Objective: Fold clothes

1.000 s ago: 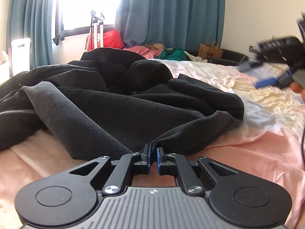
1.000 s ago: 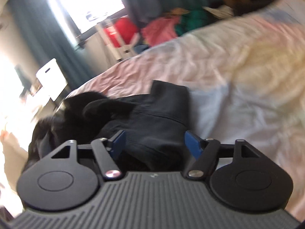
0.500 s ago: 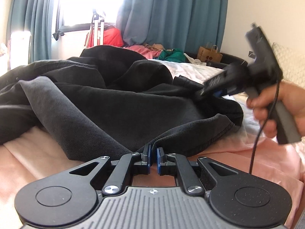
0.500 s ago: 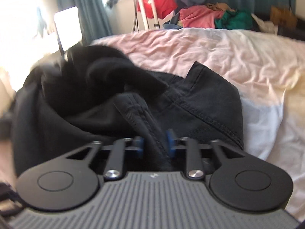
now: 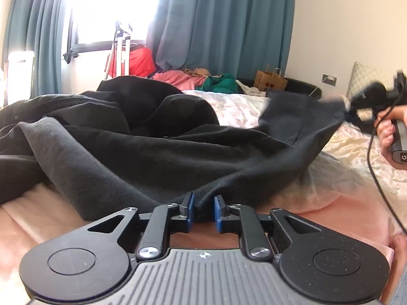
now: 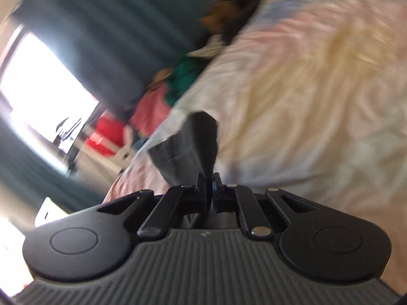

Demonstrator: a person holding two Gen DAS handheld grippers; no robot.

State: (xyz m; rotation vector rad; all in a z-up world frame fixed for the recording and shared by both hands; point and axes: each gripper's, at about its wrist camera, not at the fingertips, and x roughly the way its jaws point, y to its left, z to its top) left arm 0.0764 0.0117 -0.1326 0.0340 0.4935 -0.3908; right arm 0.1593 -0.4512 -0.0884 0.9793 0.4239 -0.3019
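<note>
A black garment (image 5: 142,157) lies crumpled across the bed. My left gripper (image 5: 202,209) is low at its near hem, jaws close together with a fold of black fabric between the blue pads. My right gripper (image 6: 209,187) is shut on a corner of the same garment (image 6: 193,142). In the left wrist view the right gripper (image 5: 368,99) is at the far right, held in a hand, pulling that corner up and taut above the bed.
The bed has a pink and cream crumpled sheet (image 5: 338,203). At the back are teal curtains (image 5: 229,20), a bright window, a red bag (image 5: 138,62), pink and green clothes (image 5: 203,81) and a brown paper bag (image 5: 271,81). A cable (image 5: 381,178) hangs from the right gripper.
My right gripper closed on a corner of the black garment and pulled it up and to the right, stretching the fabric. My left gripper stayed at the near hem; its pads stand slightly wider.
</note>
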